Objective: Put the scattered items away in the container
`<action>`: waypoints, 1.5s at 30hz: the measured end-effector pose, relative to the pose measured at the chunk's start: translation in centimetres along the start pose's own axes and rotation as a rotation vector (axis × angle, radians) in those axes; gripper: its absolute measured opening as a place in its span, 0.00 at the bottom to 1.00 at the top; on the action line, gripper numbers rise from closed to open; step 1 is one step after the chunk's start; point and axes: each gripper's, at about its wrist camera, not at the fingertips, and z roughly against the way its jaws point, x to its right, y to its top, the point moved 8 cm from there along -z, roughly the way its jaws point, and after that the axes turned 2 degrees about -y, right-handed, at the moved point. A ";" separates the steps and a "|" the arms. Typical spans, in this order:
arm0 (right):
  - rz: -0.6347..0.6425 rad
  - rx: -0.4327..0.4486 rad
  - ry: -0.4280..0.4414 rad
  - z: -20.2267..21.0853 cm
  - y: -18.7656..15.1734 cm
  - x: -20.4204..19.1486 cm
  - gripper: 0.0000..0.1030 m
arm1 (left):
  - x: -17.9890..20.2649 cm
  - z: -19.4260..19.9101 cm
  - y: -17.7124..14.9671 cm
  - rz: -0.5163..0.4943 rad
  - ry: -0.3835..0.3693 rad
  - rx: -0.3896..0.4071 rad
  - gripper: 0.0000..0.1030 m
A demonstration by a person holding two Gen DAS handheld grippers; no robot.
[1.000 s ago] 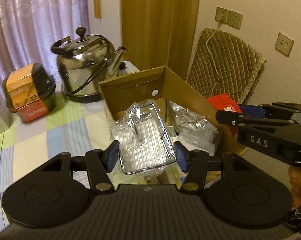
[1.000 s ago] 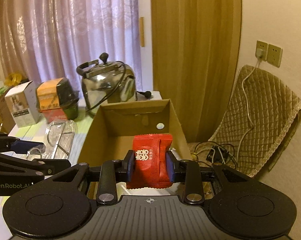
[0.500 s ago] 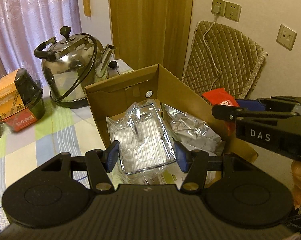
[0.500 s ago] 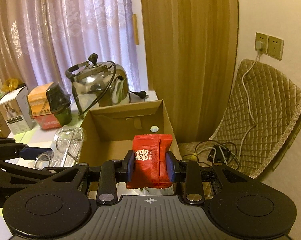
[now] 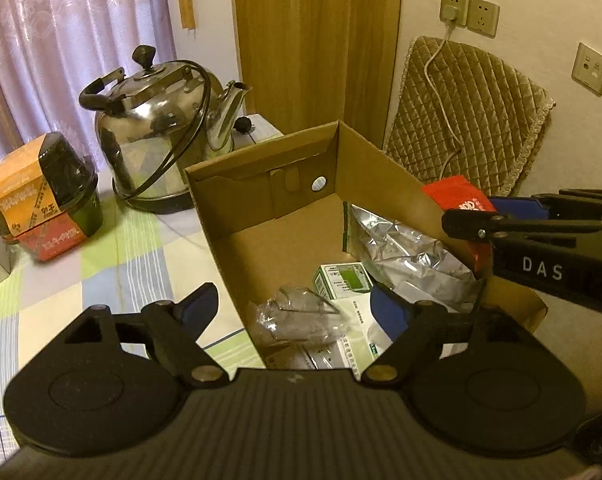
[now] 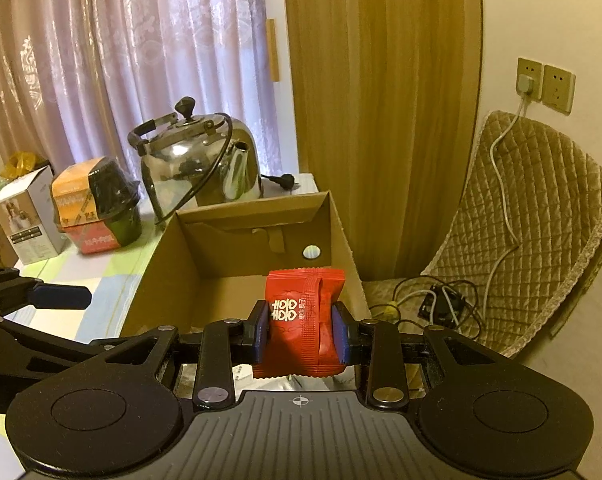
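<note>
two grippers in view. left gripper sits low centre of the left wrist frame, fingers spread wide w/ nothing between them, hanging over the near end of the cardboard box. inside the box, lower centre: a clear plastic-wrapped item lying on white leaflets, a small green & white carton just beside it, and a crinkled silver foil bag against the right wall.

right gripper is centre of the right wrist frame, fingers narrow, clamped on a red snack packet w/ white characters, packet upright btwn the blue pads. it hangs above the box's near right part; in the left wrist frame the same packet shows at mid right, at the box's right wall.

steel kettle stands behind the box, upper left, cord looped over it. orange & black packaged bowl far left on the checked tablecloth. white carton left edge of right wrist frame. quilted pad leans on the wall at right, cable running to a socket.
</note>
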 end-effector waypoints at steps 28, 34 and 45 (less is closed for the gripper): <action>0.090 -0.035 0.037 -2.8 1.3 -3.3 0.42 | -3.9 1.9 -2.3 0.093 0.034 0.013 0.78; 0.082 -0.020 0.040 -2.4 0.8 -3.1 0.78 | -4.4 2.0 -3.2 0.113 0.033 0.004 0.78; 0.056 -0.036 0.023 -0.6 -0.8 -2.8 0.78 | -4.6 3.2 -3.7 0.131 0.028 0.007 0.78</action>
